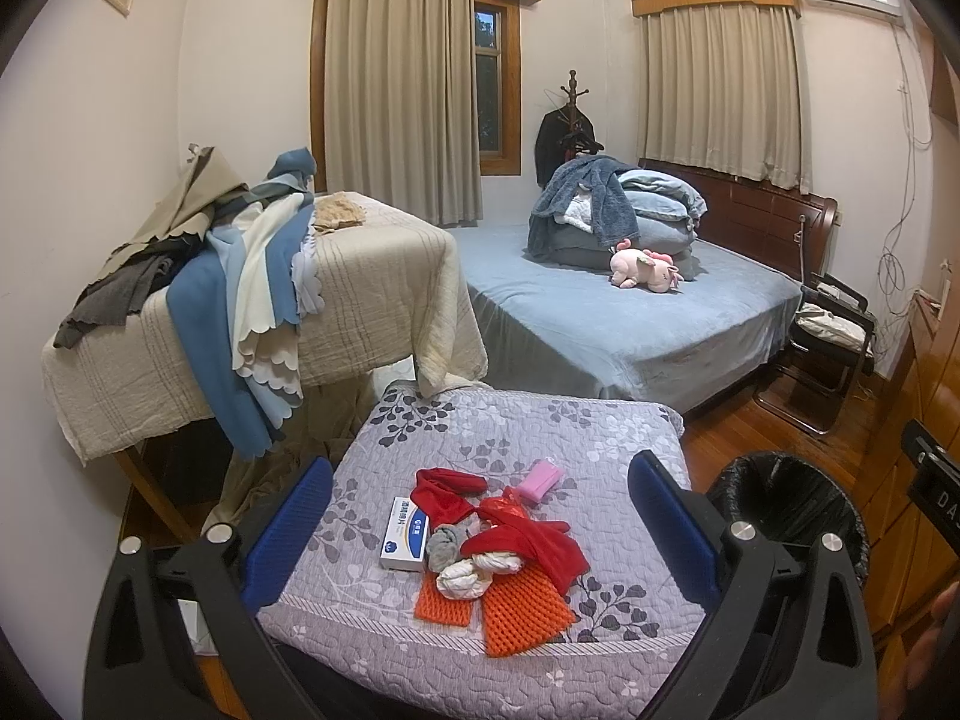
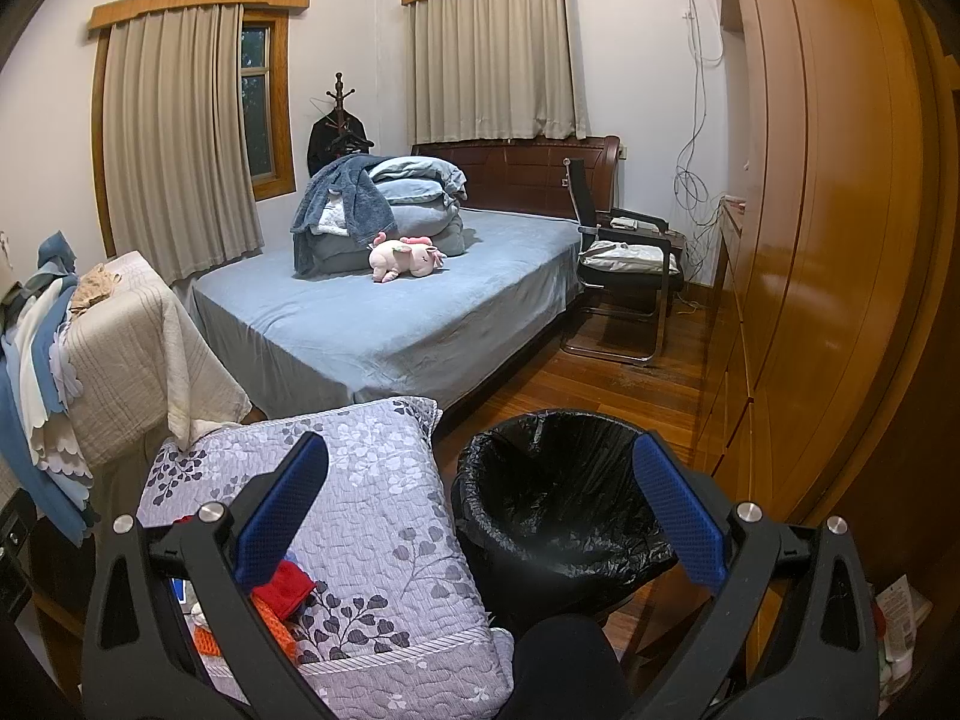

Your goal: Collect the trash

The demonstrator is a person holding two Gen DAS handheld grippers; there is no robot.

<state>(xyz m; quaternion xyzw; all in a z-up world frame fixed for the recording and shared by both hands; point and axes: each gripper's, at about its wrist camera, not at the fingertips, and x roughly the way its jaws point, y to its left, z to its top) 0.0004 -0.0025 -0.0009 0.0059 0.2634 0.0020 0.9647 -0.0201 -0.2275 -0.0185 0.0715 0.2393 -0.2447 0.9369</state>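
A pile of trash lies on a grey floral quilted cushion [image 1: 516, 426]: a white and blue box [image 1: 407, 534], red cloth pieces [image 1: 528, 543], orange foam netting [image 1: 522, 615], a crumpled white wad [image 1: 474, 576] and a pink packet [image 1: 539, 478]. My left gripper [image 1: 480, 531] is open above the pile, holding nothing. A bin with a black liner [image 2: 558, 504] stands on the floor right of the cushion [image 2: 372, 480]. My right gripper [image 2: 480, 516] is open and empty above the bin's near rim. The bin also shows in the left wrist view [image 1: 786, 504].
A table draped in beige cloth with piled fabrics [image 1: 252, 300] stands to the left. A blue bed [image 1: 612, 312] with folded bedding and a pink plush toy [image 1: 645, 267] lies behind. A black chair [image 2: 624, 276] and wooden wardrobe [image 2: 828, 240] are on the right.
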